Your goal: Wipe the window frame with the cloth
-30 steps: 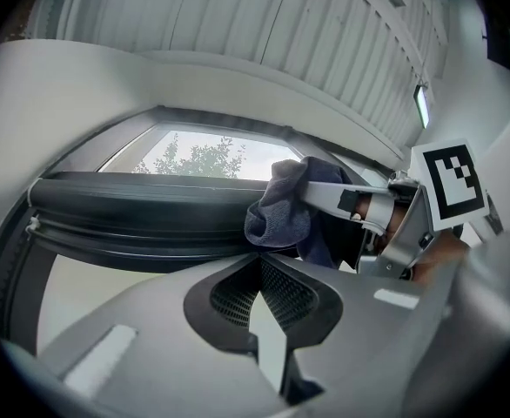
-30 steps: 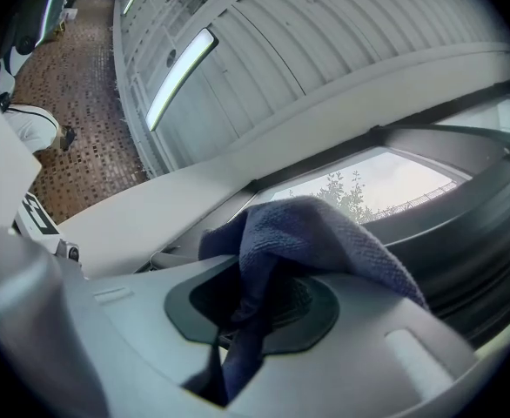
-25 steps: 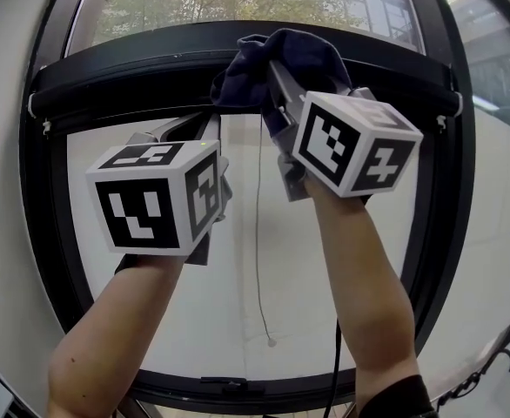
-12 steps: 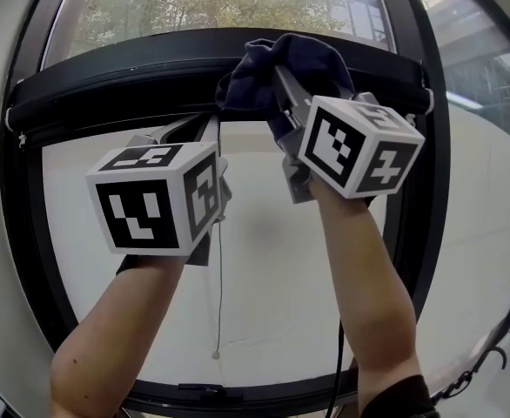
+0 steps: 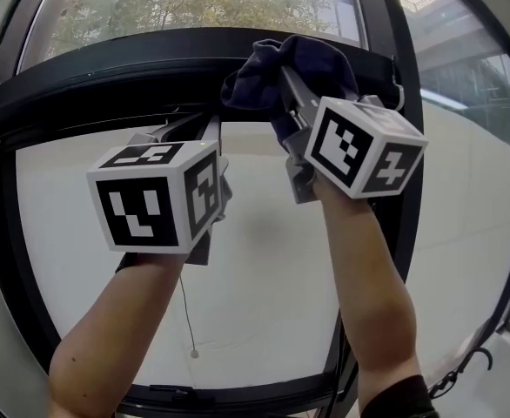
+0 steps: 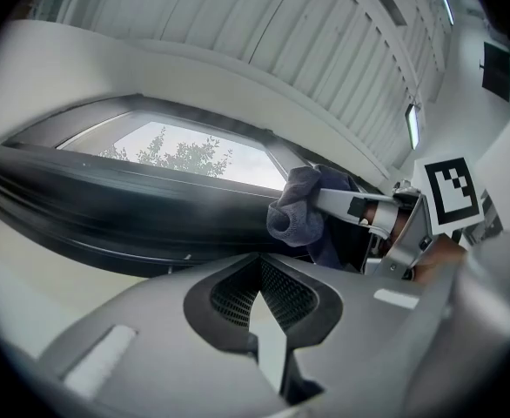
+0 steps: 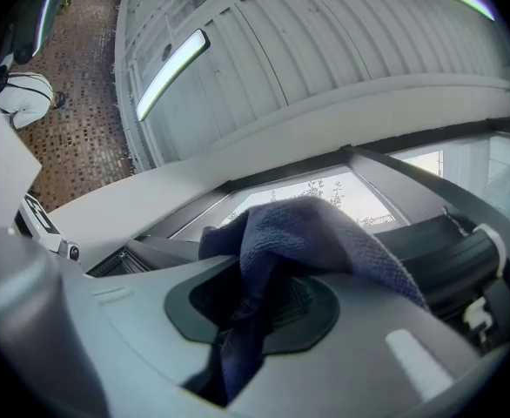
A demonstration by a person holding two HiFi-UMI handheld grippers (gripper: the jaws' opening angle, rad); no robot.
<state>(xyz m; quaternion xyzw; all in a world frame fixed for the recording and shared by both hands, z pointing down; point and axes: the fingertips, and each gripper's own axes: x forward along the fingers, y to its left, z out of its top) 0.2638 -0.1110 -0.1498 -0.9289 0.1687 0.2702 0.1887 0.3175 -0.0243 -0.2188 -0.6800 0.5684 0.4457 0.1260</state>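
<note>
The dark blue cloth (image 5: 264, 77) is bunched against the black horizontal bar of the window frame (image 5: 98, 81), near its right end. The right gripper (image 5: 285, 84) has its jaws clamped on the cloth, which drapes over them. Just to the left, the left gripper (image 5: 205, 124) holds nothing, with its jaws drawn together and its tips near the same bar. Below hangs a thin pull cord (image 5: 185, 316).

My grey left gripper (image 6: 260, 273) points up with its fingers (image 6: 150, 338) pressed together, just below the black curved window frame bar (image 6: 107, 207). To the right, my right gripper (image 6: 325, 203) pinches a dark blue terry cloth (image 6: 294, 216) at that bar.
</note>
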